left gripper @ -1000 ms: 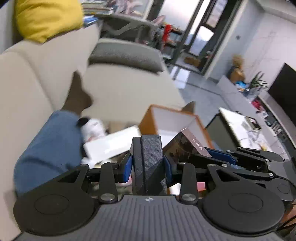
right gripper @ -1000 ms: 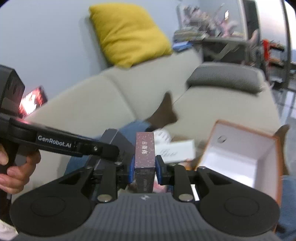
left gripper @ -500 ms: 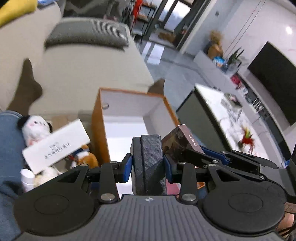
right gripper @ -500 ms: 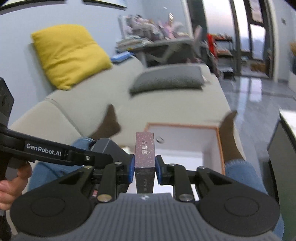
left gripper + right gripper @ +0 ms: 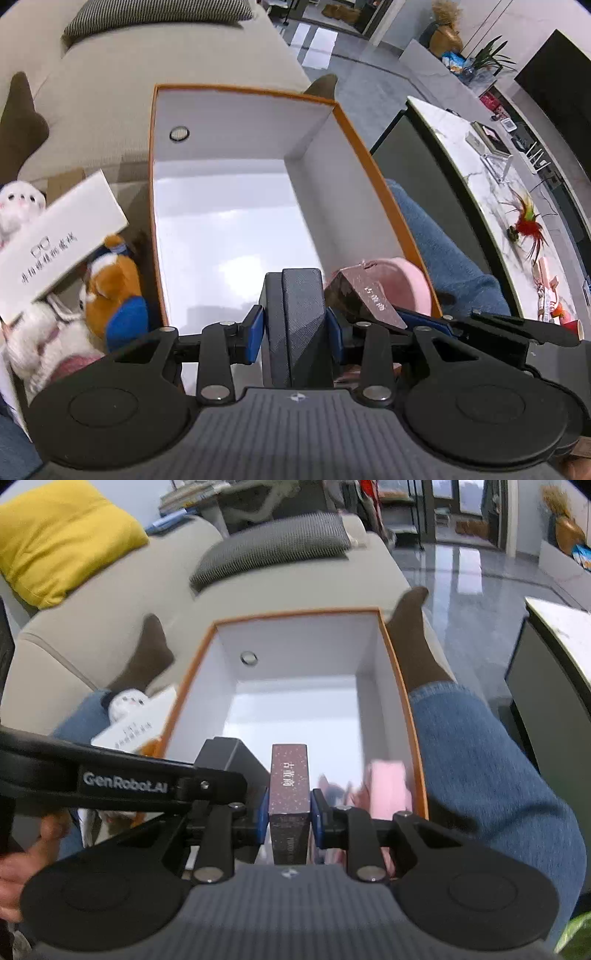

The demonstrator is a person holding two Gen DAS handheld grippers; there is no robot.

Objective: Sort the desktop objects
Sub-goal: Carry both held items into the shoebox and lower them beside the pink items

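Grippers, two of them, are each clamped on one item above the single orange-rimmed box (image 5: pixel 373 155): your left gripper (image 5: pixel 294 328) pinches a dark grey textured case (image 5: pixel 303 314) and your right gripper (image 5: pixel 288 814) a narrow maroon speckled box (image 5: pixel 289 775), pads tight against its sides. Inside that box's near right corner you have one pink object (image 5: pixel 399 280). Beside its left wall lie one white carton (image 5: pixel 55 243) and three plush toys (image 5: pixel 114 280).

Black hand-held gripper (image 5: pixel 289 812) with blue pads, silver screws, "GenRobot.AI" lettering; person wears blue jeans (image 5: pixel 491 775)
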